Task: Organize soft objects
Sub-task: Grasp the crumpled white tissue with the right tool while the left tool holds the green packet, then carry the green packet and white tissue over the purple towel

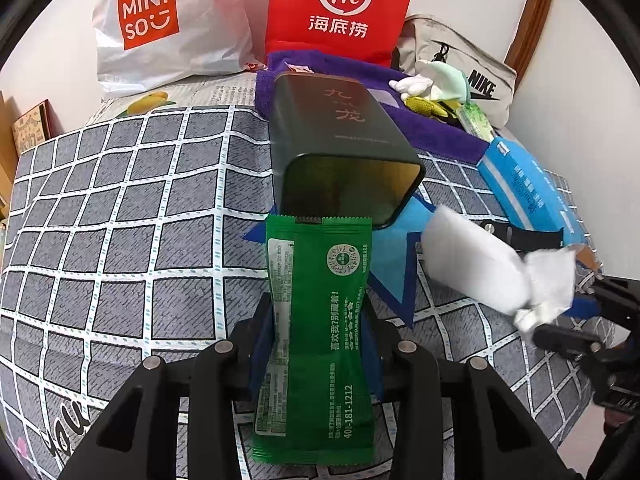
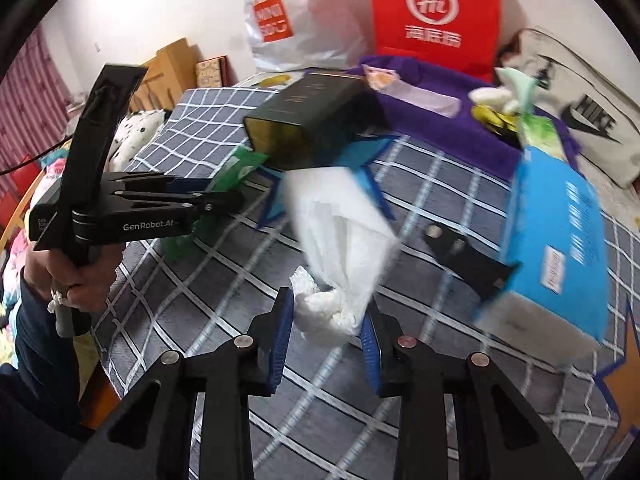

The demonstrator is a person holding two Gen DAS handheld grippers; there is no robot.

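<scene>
A: What's my left tool [image 1: 320, 320] doing?

B: It's pinching a green packet [image 1: 316, 320] across its middle, blue pads pressed into both sides so the packet waists in. The packet's top edge is right at the open mouth of the dark tin [image 1: 344, 148], which lies on its side on the bed [image 1: 120, 208]. From the left view I can't tell whether the edge is inside the mouth or just in front of it.

A: And the right tool [image 2: 326, 332]?

B: I see its fingers spread, with the twisted end of a white bag [image 2: 340, 240] between the pads. The right pad looks to touch the bag; the left pad stands a little off it. The picture is blurred there, so I won't swear to contact. The bag's wide end points toward the tin.

A: What's beside it?

B: A blue box [image 2: 560, 240] is tilted to the right of the bag, blurred too. A flat black piece [image 2: 468, 260] lies on the checked cover between bag and box.

A: Further back?

B: A purple towel [image 1: 436, 132] behind the tin, with a small white-and-yellow plush [image 1: 428, 88] on it. Against the wall stand a Miniso bag [image 1: 160, 24], a red bag [image 1: 340, 4] and a Nike bag [image 1: 472, 76].
</scene>
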